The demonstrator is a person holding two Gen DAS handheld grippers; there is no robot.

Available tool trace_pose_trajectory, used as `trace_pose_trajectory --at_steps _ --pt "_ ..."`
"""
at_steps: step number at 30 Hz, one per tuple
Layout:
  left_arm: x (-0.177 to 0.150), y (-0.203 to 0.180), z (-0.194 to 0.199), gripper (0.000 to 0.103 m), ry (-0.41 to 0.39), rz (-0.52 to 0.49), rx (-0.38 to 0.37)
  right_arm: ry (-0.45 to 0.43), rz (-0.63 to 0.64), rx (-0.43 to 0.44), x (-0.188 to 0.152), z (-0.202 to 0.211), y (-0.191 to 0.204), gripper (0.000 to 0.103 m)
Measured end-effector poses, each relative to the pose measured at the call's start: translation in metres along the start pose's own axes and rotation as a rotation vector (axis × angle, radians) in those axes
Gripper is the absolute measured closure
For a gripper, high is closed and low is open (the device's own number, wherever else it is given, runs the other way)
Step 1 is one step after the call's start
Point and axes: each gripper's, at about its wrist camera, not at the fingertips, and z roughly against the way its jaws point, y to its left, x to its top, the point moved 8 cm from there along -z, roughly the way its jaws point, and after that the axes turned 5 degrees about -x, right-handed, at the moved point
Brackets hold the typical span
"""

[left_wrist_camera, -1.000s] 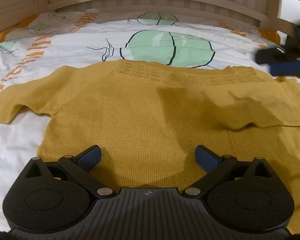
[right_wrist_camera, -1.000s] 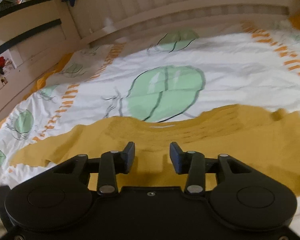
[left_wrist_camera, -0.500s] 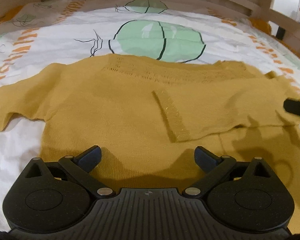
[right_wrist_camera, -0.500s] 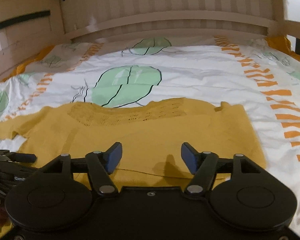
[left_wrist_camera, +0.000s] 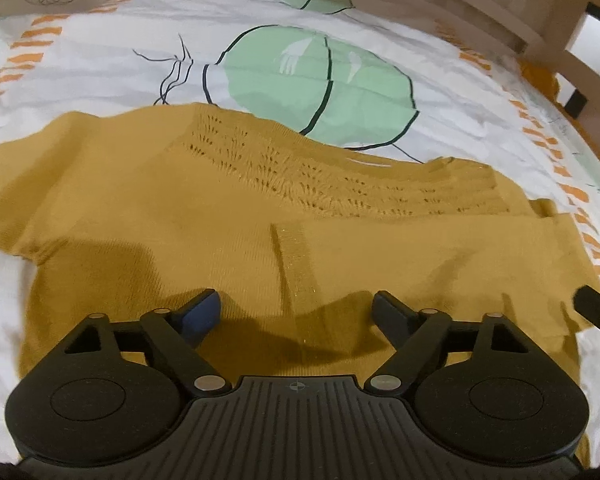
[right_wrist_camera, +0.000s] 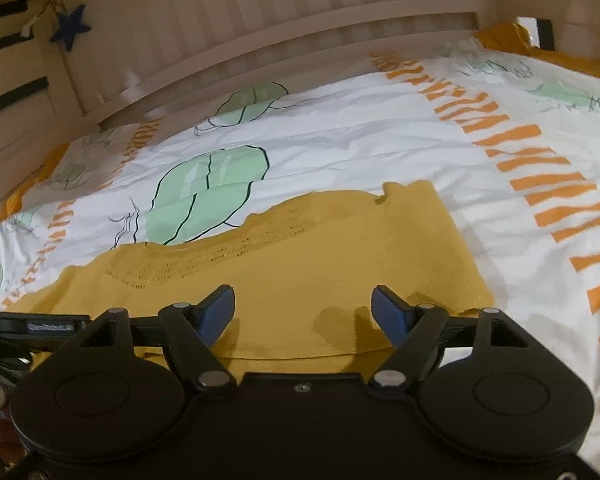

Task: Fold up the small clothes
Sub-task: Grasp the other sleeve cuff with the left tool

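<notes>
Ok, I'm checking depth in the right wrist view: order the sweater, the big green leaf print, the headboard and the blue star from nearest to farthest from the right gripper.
1. Sweater: right under the right gripper, whose jaws are opening, nothing between them.
2. Green leaf print: beyond the sweater, left of centre.
3. Headboard: along the bed's far end.
4. Blue star: hanging at upper left; about as far as the headboard, too close to call.

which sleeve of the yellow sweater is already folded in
The right sleeve, lying across the sweater's body; the left sleeve is spread out on the bedsheet.

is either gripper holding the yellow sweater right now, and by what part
Nothing is held. The left gripper is closing and the right gripper opening, both above the yellow sweater with no fabric between the jaws.
</notes>
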Motion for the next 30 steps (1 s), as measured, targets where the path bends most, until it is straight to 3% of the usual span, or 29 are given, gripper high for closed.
trace_pose_trajectory --at_steps 2,4,6,12,19,25,30 --pt "0.003 -0.001 0.000 0.040 -0.011 0.003 0.000 0.001 -0.012 0.005 0.001 0.000 -0.001 0.025" --pt "0.006 -0.004 0.001 0.081 -0.015 -0.005 -0.004 -0.002 -0.011 0.007 0.001 0.001 0.000 0.025" --pt "0.009 -0.007 0.006 0.098 -0.023 -0.026 -0.028 0.000 -0.009 0.008 0.001 0.001 0.000 0.025" --pt "0.026 -0.008 0.037 0.100 -0.115 -0.128 0.002 0.010 -0.018 0.007 -0.001 0.001 -0.002 0.025" --pt "0.062 0.019 0.077 0.100 -0.225 -0.143 0.079 0.023 -0.024 0.006 -0.003 0.000 -0.004 0.025" --pt "0.074 0.051 0.080 0.100 -0.224 -0.121 0.146 0.040 -0.009 0.006 -0.007 -0.003 -0.001 0.025" --pt "0.062 0.079 0.063 0.100 -0.162 -0.063 0.176 0.056 -0.004 0.000 -0.010 -0.006 -0.002 0.025"
